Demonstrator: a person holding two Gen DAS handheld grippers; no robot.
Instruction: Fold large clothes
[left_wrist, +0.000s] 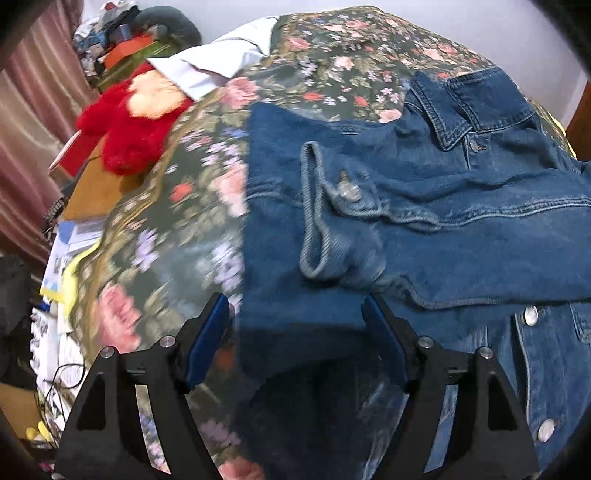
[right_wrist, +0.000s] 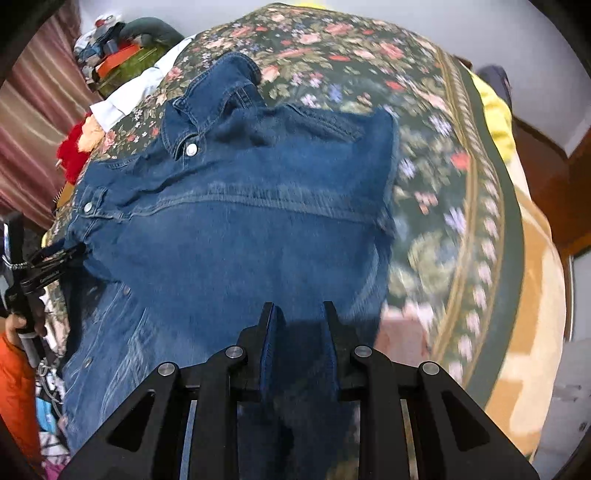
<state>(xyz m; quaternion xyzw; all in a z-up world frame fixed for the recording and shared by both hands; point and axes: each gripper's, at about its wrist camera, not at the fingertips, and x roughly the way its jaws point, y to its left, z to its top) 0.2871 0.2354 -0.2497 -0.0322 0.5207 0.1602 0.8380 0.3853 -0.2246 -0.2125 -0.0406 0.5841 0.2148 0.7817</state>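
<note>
The left gripper (left_wrist: 297, 325) is standing with its blue-padded jaws wide apart, hanging over the edge of the blue denim jacket with metal snap buttons (left_wrist: 424, 221); nothing is pressed between the pads, and the cloth below them is lying loose. The right gripper (right_wrist: 299, 332) is nearly closed, and a fold of the same denim is running up between its pads, so it is gripping the jacket near the hem side.

The jacket is lying spread on the dark green floral bedcover (left_wrist: 166, 206), collar (left_wrist: 458, 107) pointing away, front side up. One sleeve with a buttoned cuff (left_wrist: 332, 210) is already lying folded across the chest. In the right wrist view the left gripper is showing at the far left edge of the jacket, held by a person's hand above an orange sleeve (right_wrist: 14, 376).

The step in hand seems to be carrying a side or the lower part over the body. To do this well, the right gripper should be keeping a firm pinch and moving low and level, so the heavy denim is not dragging the folded sleeve out of place. The left gripper should be taking a matching edge before lifting, so both corners travel together.

A red plush toy (left_wrist: 125, 122) and a white folded cloth (left_wrist: 218, 55) are lying beyond, well apart from the work.
</note>
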